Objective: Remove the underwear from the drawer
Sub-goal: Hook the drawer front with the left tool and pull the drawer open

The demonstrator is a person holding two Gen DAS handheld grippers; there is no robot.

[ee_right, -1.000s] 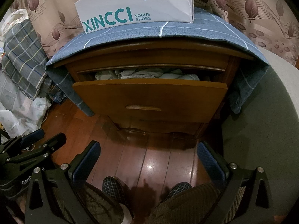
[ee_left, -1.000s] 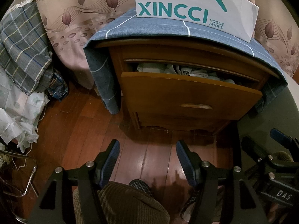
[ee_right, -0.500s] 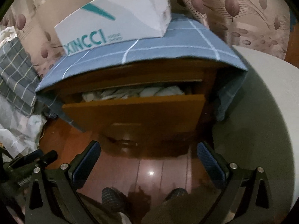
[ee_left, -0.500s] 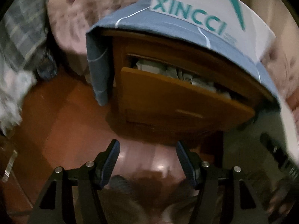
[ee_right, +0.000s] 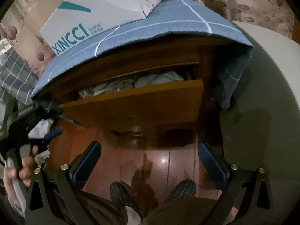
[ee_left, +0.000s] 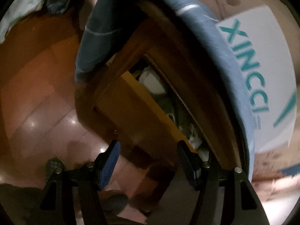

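**Both grippers hang open before the half-open drawer**

While the wooden floor [ee_right: 165, 161] fills the lower middle of the right wrist view, we see the wooden nightstand [ee_right: 206, 60] standing above it in the centre of the frame, with a pale wall or panel to its right. A blue checked cloth [ee_right: 168, 28] covers its top and hangs down both sides, and a white XINCCI shoe box [ee_right: 97, 13] sits on the cloth at the upper left. The drawer [ee_right: 142, 103] is pulled partly out, and the underwear [ee_right: 157, 78] lies inside it as a row of pale crumpled bundles just behind the drawer front, centre of frame. In the left wrist view the whole nightstand appears tilted on a diagonal and blurred, with the underwear [ee_left: 153, 82] showing in the narrow gap near the centre.

We hold the right gripper [ee_right: 150, 161] at the bottom of its view with its fingers spread wide and nothing between them, over bare floor and well short of the drawer. The left gripper [ee_left: 147, 159] also has its fingers released, apart, gripping nothing; the lower corner of the drawer front lies between them in the picture. At the left edge of the right wrist view we see our left hand [ee_right: 20, 170] around that gripper's handle. Two checked slippers [ee_right: 120, 191] show at the bottom.
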